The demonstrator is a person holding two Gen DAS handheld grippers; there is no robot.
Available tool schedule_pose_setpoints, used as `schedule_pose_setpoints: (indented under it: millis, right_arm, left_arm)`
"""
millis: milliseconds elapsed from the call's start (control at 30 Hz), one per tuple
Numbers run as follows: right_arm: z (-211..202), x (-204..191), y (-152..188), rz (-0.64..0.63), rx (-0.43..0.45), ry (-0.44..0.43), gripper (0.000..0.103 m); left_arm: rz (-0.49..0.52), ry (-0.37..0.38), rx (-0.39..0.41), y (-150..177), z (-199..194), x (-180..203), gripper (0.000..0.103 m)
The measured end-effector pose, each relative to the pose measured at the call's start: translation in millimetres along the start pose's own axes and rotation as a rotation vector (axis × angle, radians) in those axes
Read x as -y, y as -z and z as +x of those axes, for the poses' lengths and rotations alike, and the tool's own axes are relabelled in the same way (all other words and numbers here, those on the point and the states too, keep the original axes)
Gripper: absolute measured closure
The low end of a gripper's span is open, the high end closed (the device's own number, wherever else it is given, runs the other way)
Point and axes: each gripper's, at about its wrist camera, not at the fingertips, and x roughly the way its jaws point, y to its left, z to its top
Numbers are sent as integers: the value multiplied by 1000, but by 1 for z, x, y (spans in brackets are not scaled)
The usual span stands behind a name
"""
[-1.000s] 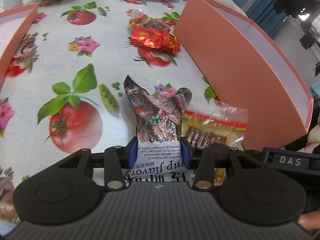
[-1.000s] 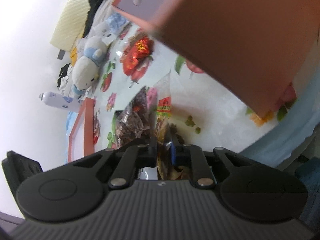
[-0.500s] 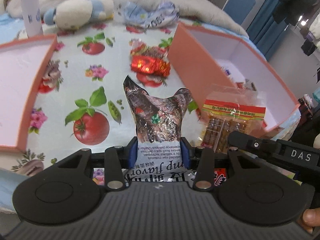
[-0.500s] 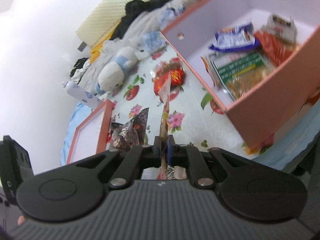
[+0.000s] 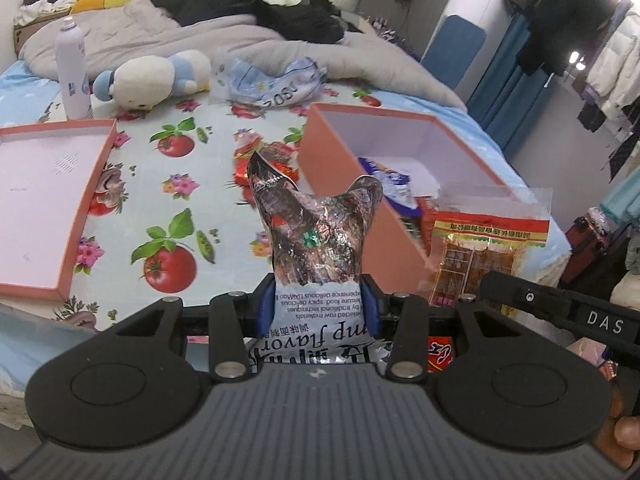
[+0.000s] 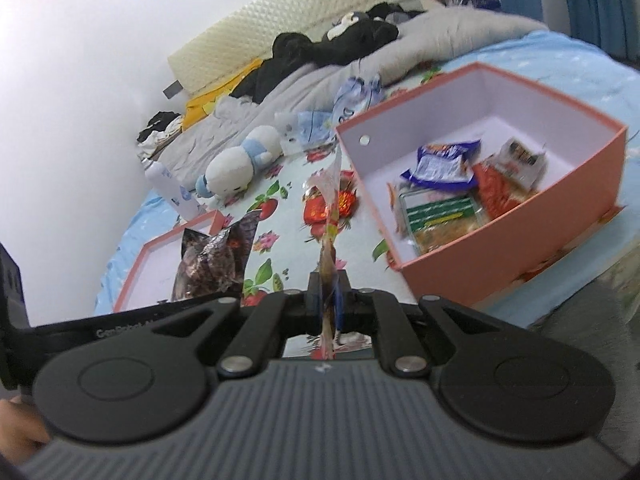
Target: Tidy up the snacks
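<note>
My left gripper [image 5: 318,304] is shut on a silver and brown snack bag [image 5: 316,240], held upright above the flowered cloth; the same bag [image 6: 214,264] shows at the left of the right wrist view. My right gripper [image 6: 328,292] is shut on a flat clear packet with a red and yellow label [image 6: 330,216], seen edge-on there and face-on [image 5: 480,256] from the left wrist. The pink box [image 6: 480,256] stands to the right with several snack packets inside; its wall [image 5: 360,196] lies just behind the silver bag. A red foil snack [image 6: 324,208] lies on the cloth.
The pink box lid [image 5: 44,200] lies open side up at the left. A plush toy [image 5: 148,80], a white spray can [image 5: 72,76] and a crumpled blue-white wrapper [image 5: 276,80] sit at the far edge, with bedding behind. A hand [image 5: 624,432] shows at the lower right.
Both grippers have risen with their packets, so the cloth and box now lie lower and farther. The right gripper has rolled; the inside of the box has come into its view.
</note>
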Motion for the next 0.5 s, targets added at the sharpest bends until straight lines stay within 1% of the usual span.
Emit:
schedule_pose_setpoints:
  millis: [167,267,500]
  right_arm:
    - [-25,6,-8,-30,32,45,94]
    - [-37,12,-13,-34,44,80,94]
    - [-53,30,-24,-40,57,137,94]
  left_arm:
    - [16,14,22,2,-12,25,55]
    - [35,39,40,1,-19,44,54]
    - [66,74,60,-5,-18,79,54]
